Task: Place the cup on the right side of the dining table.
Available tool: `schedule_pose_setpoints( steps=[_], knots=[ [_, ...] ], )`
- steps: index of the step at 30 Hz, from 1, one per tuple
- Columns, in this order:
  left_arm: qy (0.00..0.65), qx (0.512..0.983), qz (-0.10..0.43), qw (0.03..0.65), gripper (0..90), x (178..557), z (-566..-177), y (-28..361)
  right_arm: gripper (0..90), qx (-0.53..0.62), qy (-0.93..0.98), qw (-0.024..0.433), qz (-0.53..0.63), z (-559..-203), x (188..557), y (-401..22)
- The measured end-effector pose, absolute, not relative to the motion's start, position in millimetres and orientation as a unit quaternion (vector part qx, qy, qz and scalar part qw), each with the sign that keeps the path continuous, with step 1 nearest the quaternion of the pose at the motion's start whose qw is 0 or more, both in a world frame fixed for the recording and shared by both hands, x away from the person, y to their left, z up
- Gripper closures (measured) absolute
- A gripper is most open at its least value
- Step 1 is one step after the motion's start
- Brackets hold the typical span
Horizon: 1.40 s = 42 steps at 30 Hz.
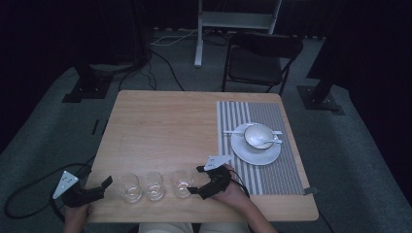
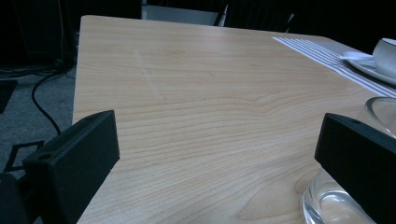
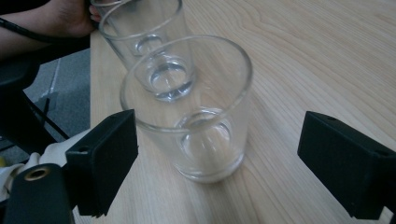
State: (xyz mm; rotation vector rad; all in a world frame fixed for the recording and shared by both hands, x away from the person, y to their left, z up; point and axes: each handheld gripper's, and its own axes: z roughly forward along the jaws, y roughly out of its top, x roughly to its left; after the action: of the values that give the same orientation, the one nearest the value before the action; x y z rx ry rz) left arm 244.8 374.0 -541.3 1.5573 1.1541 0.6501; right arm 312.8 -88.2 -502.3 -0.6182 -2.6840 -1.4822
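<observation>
Right gripper (image 3: 219, 154) jaws wide, straddling the near glass (image 3: 194, 107) at frame centre, not touching; smooth, rigid, breakable, so clamp mid-wall, gently (slippery). Left gripper (image 1: 104, 187), lower left in high view, also wide, beside the far glass (image 1: 129, 187).

left hand-held gripper (image 1: 108, 183): jaws wide apart | right hand-held gripper (image 1: 196, 180): jaws wide apart, low

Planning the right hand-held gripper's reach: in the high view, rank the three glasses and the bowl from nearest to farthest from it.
From the right hand-held gripper:
1. Right glass, just beside its jaws.
2. Middle glass, next along the row.
3. Bowl on the plate, and left glass at the row's far end: too close to call.
</observation>
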Motion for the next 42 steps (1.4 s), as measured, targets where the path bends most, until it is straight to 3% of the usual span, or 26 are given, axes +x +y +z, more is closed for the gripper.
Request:
schedule_pose_setpoints(
  steps=[13,42],
  knots=[
    [0.481,0.651,0.269,0.522,0.2,245,-541,375,11.8,-0.178,-0.869,0.016,-0.462,-512,308,-56],
    [0.481,0.650,0.267,0.524,0.2,245,-541,375,19.4,-0.183,-0.872,-0.070,-0.448,-521,296,-35]
  ],
)
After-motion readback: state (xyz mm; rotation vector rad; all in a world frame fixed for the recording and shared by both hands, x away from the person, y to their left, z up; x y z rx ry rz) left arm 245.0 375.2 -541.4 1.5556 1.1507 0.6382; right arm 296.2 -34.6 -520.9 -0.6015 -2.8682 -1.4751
